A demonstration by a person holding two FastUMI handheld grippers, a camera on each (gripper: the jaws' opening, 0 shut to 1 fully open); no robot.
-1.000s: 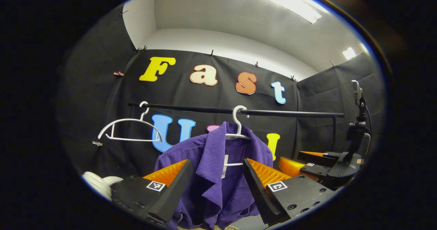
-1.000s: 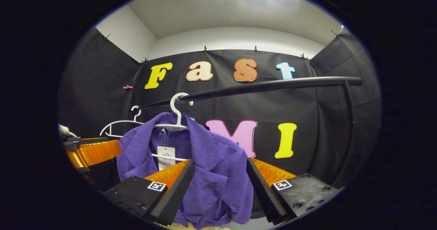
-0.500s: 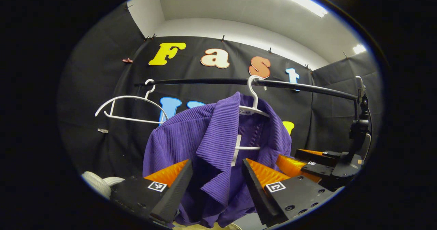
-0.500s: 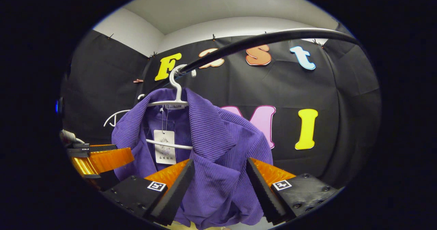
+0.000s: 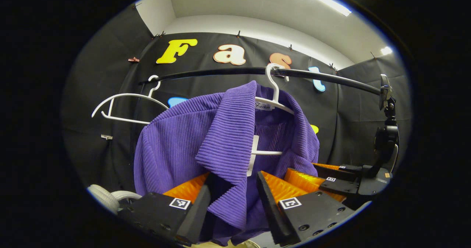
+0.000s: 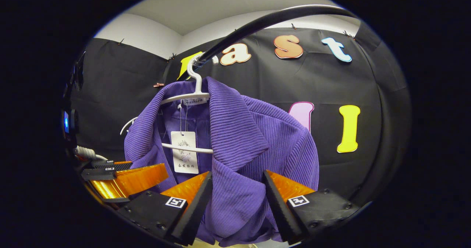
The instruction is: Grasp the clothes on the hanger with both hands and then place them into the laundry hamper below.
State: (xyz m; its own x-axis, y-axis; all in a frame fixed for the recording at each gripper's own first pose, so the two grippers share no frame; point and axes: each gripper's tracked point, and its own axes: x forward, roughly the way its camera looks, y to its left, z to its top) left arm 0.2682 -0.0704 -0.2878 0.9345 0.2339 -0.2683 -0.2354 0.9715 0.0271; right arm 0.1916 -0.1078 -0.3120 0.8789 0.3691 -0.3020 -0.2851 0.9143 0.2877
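Left gripper view: both grippers, left (image 5: 232, 204) & right (image 6: 235, 204), are straddling purple jacket (image 5: 176, 137) w/ fingers spread, nothing clenched, garment hanging on hanger (image 5: 274, 101), hamper drop pending.

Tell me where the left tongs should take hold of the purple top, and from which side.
Take the purple top by its folded lapel, the thick ribbed flap hanging down the front. Come straight in from the front, as the left tongs are now, open with that flap between the fingers. It hangs free of the white hanger, so probably only cloth gets pinched.
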